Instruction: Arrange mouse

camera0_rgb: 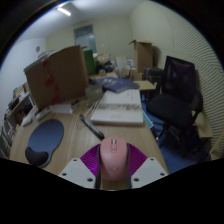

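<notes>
A pink computer mouse (113, 158) sits between my two fingers, its scroll wheel pointing away from me. Both magenta pads press against its sides, so my gripper (113, 165) is shut on it and holds it above the front part of the wooden desk (70, 135). A dark mouse pad with a wrist rest (44, 138) lies on the desk to the left, ahead of the fingers.
A white keyboard (118, 108) lies ahead of the fingers. A cardboard box (57, 75) stands at the back left. A black office chair (176, 90) stands right of the desk. Clutter fills the far tables.
</notes>
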Tool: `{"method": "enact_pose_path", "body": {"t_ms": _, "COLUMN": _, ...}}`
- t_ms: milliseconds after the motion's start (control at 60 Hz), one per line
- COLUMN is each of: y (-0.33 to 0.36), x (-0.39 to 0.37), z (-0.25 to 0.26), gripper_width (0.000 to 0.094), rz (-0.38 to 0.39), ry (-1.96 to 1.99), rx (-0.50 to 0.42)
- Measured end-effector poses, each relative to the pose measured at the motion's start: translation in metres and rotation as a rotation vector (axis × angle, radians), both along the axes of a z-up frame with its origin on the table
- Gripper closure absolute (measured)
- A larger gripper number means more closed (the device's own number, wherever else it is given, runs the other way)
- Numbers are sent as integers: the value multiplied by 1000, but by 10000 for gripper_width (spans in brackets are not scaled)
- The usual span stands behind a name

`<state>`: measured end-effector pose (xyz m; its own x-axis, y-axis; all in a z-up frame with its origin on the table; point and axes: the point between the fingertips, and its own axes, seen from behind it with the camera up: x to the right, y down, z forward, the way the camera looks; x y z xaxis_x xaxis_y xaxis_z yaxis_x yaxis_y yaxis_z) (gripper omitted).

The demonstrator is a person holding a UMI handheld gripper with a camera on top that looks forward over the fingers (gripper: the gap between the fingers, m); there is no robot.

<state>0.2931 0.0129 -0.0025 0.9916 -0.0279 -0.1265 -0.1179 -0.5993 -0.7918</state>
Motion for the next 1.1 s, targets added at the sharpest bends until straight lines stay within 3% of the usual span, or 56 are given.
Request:
{"method": "enact_pose_path", "body": {"t_ms": 133, "y": 24, "x": -6, "z": 117, "gripper_width": 611, "rz": -48, "ry": -21, "rx": 190}}
{"method": "enact_pose_path", "body": {"t_ms": 217, "y": 45, "x": -53, "z": 186, "gripper_width": 610, "rz": -21, "ry": -34, "rx": 302}}
{"method": "enact_pose_path", "body": {"t_ms": 300, "y": 63, "x": -124, "z": 214, "gripper_width": 613, "rz": 13, "ry": -23, "rx": 361}}
{"method": "enact_pose_path", "body": {"t_ms": 383, "y": 80, "x": -200, "z": 188, "gripper_width": 612, "rz": 76, "ry": -25, "rx": 324}}
{"method": "enact_pose_path", "body": {"t_ms": 533, "y": 86, "x": -283, "z": 68, "gripper_width": 612, "rz": 143, "ry": -72, "rx": 143}}
{"method": "enact_pose_path", "body": {"t_ms": 683, "y": 74, "x": -297, "z": -4, "gripper_width": 608, "rz": 139, "ry": -127, "rx": 21}}
{"method": "enact_pose_path", "body": {"t_ms": 700, "y": 70, "x": -297, "z": -11, "gripper_width": 554, "rz": 140, "ry": -133, "rx": 4}}
{"method": "enact_pose_path", "body": {"t_ms": 733, "y": 76, "x": -298, "z": -8, "gripper_width": 591, "rz": 127, "ry": -131, "rx": 38}}
{"method": "enact_pose_path", "body": {"t_ms": 800, "y": 74, "x": -298, "z": -10, "gripper_width": 530, "rz": 118, "ry": -112, "rx": 26}}
{"method": "enact_pose_path", "body": {"t_ms": 817, "y": 74, "x": -298, "z": -9, "gripper_width": 462, "rz": 117, "ry": -108, "rx": 18}}
{"method": "enact_pose_path", "body": {"t_ms": 833, "y": 74, "x": -298, "z": -9, "gripper_width": 482, "rz": 118, "ry": -107, "rx": 14}}
{"method": "enact_pose_path", "body": {"t_ms": 917, "y": 74, "x": -300, "z": -10, "gripper_width": 370, "rz": 139, "ry": -98, "rx": -20}}
{"method": "enact_pose_path", "body": {"t_ms": 1000, "y": 63, "x": -309, "z": -3, "gripper_width": 49, "rz": 151, "ry": -29, "rx": -69}}
{"method": "enact_pose_path", "body": {"t_ms": 1033, "y": 55, "x": -308, "z": 7, "gripper_width": 108, "rz": 144, "ry": -9, "rx": -69}}
{"method": "enact_pose_path", "body": {"t_ms": 1100, "y": 41, "x": -303, "z": 31, "gripper_width": 100, "rz": 138, "ry": 1, "rx": -42}}
